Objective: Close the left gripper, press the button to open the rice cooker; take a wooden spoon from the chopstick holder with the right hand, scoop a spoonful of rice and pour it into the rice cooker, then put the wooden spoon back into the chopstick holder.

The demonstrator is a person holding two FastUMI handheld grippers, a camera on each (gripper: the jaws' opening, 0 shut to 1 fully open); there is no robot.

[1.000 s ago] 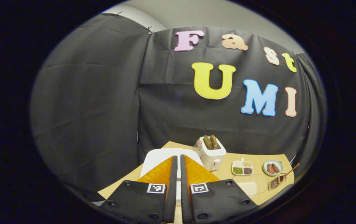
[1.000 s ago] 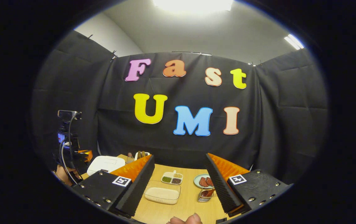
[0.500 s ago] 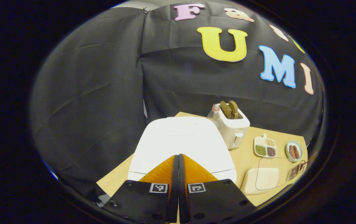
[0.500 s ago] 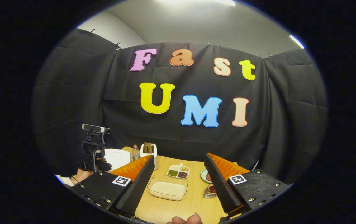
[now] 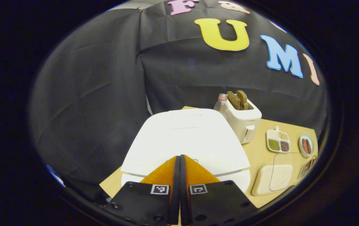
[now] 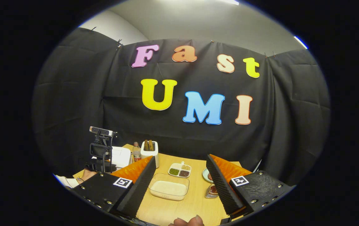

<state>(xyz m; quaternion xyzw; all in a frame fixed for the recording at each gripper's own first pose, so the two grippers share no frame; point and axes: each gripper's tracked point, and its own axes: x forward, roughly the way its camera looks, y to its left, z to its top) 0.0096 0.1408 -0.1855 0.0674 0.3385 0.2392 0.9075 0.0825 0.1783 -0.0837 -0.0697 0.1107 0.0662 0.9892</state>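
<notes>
The left hand-held gripper (image 5: 179, 160), clenched on nothing, sits over the front of the closed rice cooker (image 5: 185, 138) on the bench (image 5: 261, 157), so the button press seems next, while the right hand-held gripper (image 6: 179, 175) waits released.

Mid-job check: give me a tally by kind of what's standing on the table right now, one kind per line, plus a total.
Rice cooker: 1
Toaster: 1
Bottle: 1
Divided dish of grains: 1
Small plate: 1
Clear container of rice: 1
Chopstick holder: 1
Total: 7
</notes>
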